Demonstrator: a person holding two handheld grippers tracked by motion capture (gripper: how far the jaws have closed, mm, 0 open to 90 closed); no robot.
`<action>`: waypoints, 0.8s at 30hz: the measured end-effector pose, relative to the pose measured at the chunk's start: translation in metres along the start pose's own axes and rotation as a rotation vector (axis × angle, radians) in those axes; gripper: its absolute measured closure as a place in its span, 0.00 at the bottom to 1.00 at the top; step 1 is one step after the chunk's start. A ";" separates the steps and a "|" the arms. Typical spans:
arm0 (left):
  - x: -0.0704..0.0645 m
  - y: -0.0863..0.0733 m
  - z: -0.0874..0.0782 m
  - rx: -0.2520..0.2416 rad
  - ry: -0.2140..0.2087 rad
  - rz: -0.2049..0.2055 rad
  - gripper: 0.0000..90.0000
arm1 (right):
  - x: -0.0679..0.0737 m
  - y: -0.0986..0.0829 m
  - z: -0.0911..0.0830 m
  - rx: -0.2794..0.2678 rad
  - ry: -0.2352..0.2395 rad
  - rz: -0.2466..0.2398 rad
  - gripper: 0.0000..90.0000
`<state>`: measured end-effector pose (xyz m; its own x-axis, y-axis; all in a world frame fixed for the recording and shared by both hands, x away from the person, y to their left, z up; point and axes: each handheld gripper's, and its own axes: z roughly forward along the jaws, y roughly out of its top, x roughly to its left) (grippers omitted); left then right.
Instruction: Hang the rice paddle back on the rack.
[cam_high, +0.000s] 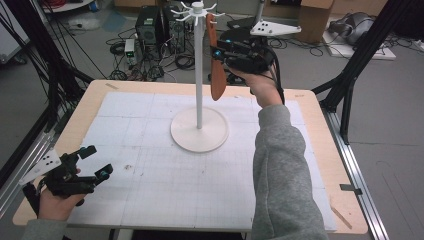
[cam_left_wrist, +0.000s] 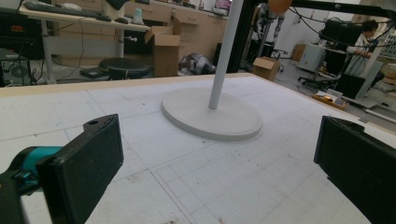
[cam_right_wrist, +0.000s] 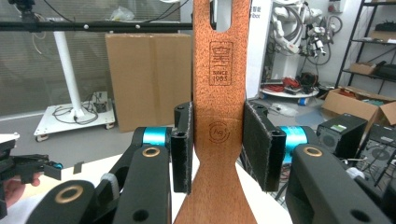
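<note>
Matt reddish-brown wooden spatula with stamped marks, rough black foam-like pads on the right gripper, smooth matt white stand, pale wooden table under a scuffed white gridded sheet

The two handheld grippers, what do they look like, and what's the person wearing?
Both are black. The right gripper has flat dark padded tongs, teal cylinders and brass-ringed holes. The left gripper shows teal too, with a dotted grey plate. The person wears a grey sleeve.
</note>
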<state>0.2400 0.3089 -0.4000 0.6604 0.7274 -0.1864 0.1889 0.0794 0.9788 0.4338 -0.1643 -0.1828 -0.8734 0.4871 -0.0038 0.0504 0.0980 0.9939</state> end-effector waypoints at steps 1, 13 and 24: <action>0.000 0.000 0.000 0.002 0.001 0.001 0.02 | 0.000 0.000 0.000 0.002 -0.002 -0.003 0.72; 0.001 -0.001 0.002 0.008 0.004 -0.001 0.02 | 0.002 0.000 -0.003 0.007 -0.037 -0.010 0.63; 0.004 0.001 0.018 0.018 0.001 0.006 0.02 | 0.017 -0.002 -0.014 0.050 0.001 -0.062 0.26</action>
<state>0.2563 0.2995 -0.4017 0.6609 0.7286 -0.1801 0.1975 0.0627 0.9783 0.4126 -0.1681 -0.1832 -0.8760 0.4780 -0.0648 0.0203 0.1708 0.9851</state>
